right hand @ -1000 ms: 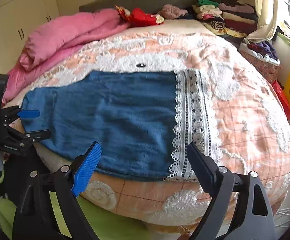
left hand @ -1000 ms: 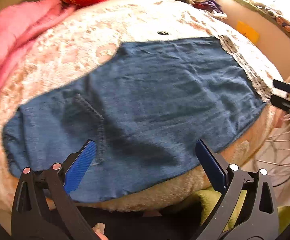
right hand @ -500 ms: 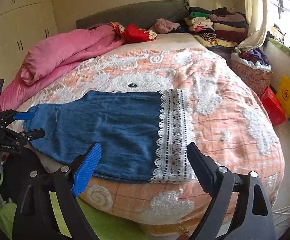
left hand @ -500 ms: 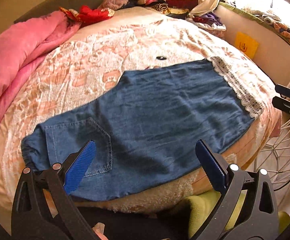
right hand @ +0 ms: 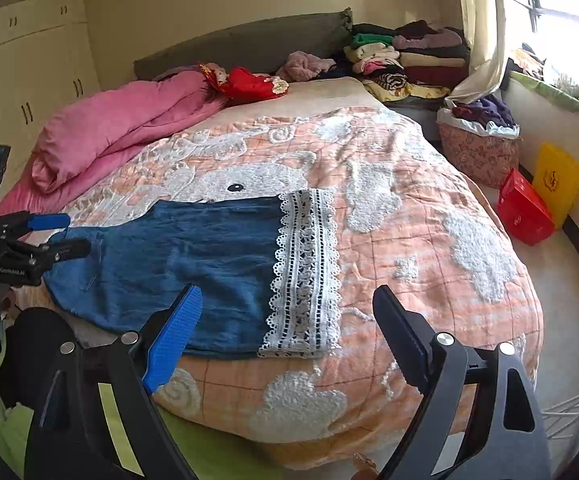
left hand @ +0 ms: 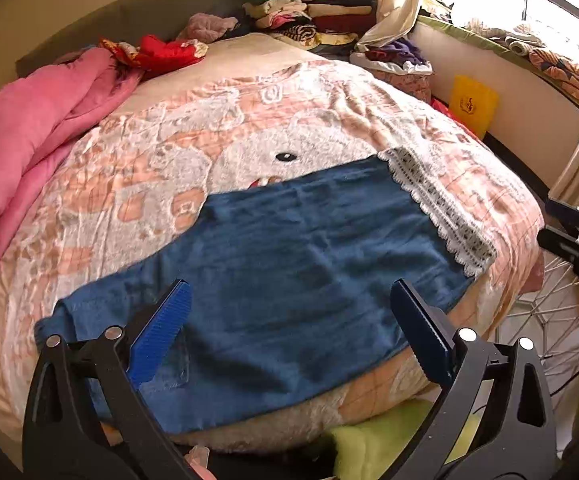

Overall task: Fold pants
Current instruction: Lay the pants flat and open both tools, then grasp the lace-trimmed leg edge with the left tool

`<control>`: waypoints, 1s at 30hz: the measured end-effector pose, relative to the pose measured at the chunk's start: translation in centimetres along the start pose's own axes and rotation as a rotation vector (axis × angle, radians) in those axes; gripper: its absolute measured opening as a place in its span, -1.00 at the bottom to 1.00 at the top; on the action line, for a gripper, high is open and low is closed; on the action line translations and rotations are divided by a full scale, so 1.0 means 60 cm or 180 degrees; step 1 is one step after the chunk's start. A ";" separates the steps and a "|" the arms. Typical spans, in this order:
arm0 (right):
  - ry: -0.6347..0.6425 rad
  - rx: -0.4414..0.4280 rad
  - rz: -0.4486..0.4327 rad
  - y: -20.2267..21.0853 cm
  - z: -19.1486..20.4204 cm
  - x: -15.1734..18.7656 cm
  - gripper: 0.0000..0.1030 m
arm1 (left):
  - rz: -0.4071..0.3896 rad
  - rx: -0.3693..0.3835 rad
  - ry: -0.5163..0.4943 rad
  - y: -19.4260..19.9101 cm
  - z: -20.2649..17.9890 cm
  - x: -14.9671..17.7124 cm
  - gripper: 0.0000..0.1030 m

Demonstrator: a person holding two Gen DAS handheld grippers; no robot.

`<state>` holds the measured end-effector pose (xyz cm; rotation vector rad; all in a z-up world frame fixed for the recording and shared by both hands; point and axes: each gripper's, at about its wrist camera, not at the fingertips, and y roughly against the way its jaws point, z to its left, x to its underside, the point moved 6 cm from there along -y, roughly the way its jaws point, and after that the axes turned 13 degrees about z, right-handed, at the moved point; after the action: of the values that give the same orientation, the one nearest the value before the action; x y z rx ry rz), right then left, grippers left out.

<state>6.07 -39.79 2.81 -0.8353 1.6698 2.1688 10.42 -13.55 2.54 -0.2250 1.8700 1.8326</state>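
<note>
Blue denim pants point(left hand: 289, 264) with a white lace hem point(left hand: 437, 208) lie flat on the bed near its front edge, waist to the left, hem to the right. They also show in the right wrist view point(right hand: 193, 264), with the lace hem point(right hand: 305, 276) at their right end. My left gripper point(left hand: 289, 332) is open and empty, held back above the near edge of the pants; it also shows in the right wrist view point(right hand: 55, 236). My right gripper point(right hand: 285, 332) is open and empty, above the hem end; it also shows in the left wrist view point(left hand: 569, 228).
The bed has a peach and white patterned blanket point(right hand: 429, 248). A pink duvet point(right hand: 121, 124) lies at the left. Folded clothes point(right hand: 409, 56) are stacked at the back right. A red box point(right hand: 523, 208) and yellow bag point(right hand: 557, 180) stand on the floor to the right.
Both grippers have pulled back and risen away from the bed, so the pants look smaller and more of the room shows. The pants lie as before.
</note>
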 end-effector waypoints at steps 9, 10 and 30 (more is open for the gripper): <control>-0.0057 0.0017 -0.0024 -0.005 -0.018 0.009 0.68 | -0.0036 0.0031 -0.0040 -0.010 -0.017 -0.062 0.81; -0.0070 0.0006 -0.0006 -0.009 -0.021 0.011 0.68 | -0.0035 0.0035 -0.0049 -0.013 -0.018 -0.067 0.81; -0.0295 -0.0334 0.0484 -0.118 -0.030 0.034 0.68 | 0.0141 0.0298 -0.0403 -0.158 -0.091 -0.189 0.81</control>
<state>8.81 -39.64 -4.27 -0.6418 1.6346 2.3760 23.20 -22.15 -0.83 -0.0342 1.8801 1.7402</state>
